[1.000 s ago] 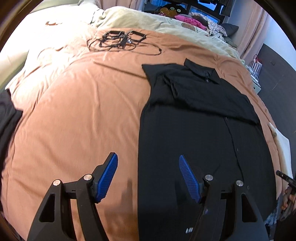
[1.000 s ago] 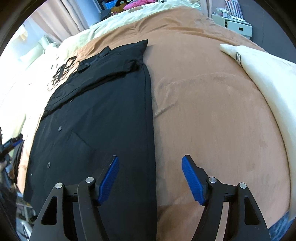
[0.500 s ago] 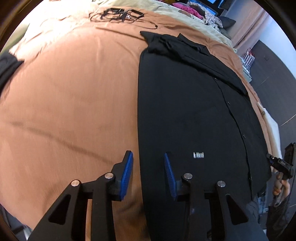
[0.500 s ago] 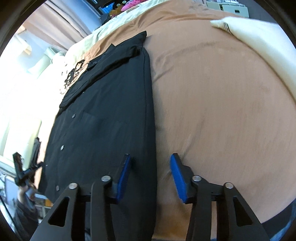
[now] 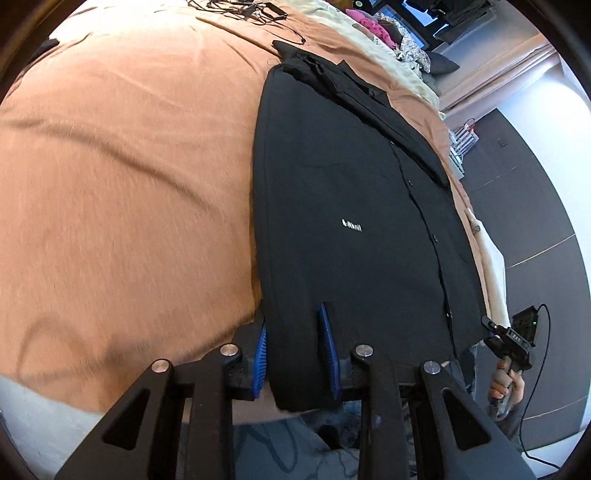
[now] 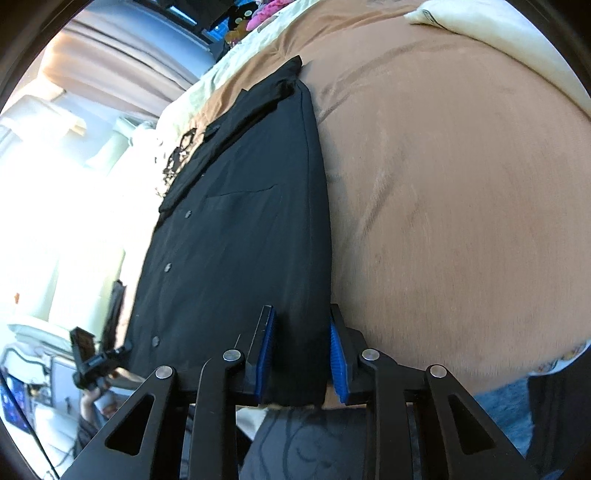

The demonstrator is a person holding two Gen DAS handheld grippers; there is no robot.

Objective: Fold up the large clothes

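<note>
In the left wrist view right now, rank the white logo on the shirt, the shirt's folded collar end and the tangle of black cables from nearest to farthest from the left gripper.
From the left gripper:
1. White logo, mid-shirt, just ahead of the fingertips.
2. Folded collar end of the black shirt, far up the bed.
3. Black cables, on the brown blanket at the top edge.

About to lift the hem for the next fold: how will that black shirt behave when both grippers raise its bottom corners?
The black shirt looks thin and lies flat with creases, so it will likely sag between the left gripper and right gripper. The sleeves folded across its top may slide loose. It probably drags on the brown bedcover.
</note>
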